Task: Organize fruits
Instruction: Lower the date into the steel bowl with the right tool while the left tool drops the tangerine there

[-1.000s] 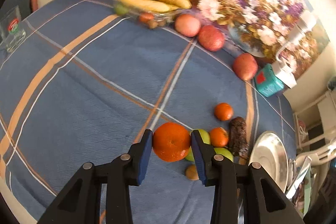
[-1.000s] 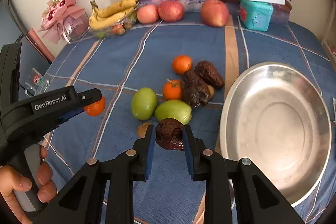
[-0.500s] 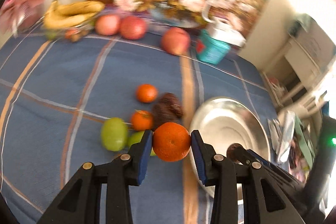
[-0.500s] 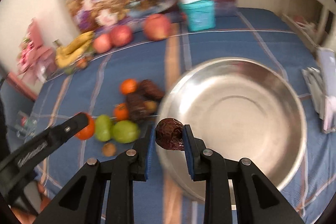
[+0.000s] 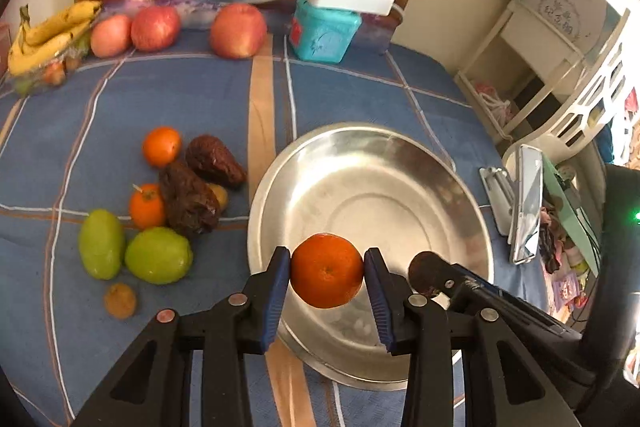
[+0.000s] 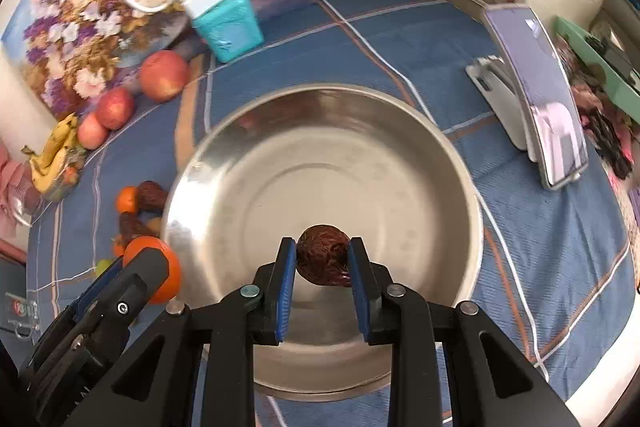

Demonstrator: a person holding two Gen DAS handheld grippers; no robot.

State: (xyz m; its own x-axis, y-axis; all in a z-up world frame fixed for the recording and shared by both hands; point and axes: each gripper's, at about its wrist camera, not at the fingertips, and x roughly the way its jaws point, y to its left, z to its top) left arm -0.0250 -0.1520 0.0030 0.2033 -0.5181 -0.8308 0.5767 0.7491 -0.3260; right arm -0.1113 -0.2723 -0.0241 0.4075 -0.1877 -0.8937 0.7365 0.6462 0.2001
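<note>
My left gripper [image 5: 326, 277] is shut on an orange [image 5: 326, 275] and holds it above the near rim of the steel bowl [image 5: 400, 163]. My right gripper [image 6: 322, 261] is shut on a dark wrinkled fruit [image 6: 323, 254] and holds it over the bowl [image 6: 280, 131]; it also shows in the left wrist view [image 5: 426, 273]. The bowl holds no fruit. Left of the bowl on the blue cloth lie two small oranges [image 5: 161, 146], two dark wrinkled fruits [image 5: 188, 195], two green fruits [image 5: 158, 255] and a small brown fruit [image 5: 120, 301].
Three apples [image 5: 238, 30] and bananas [image 5: 52, 35] lie at the back by a flower painting. A teal box [image 5: 324, 33] with a white charger stands behind the bowl. A phone on a stand [image 6: 536, 99] is right of the bowl.
Both grippers swung right from the fruit pile to the steel bowl, carrying the orange and the dark fruit. The bowl now lies under both.
</note>
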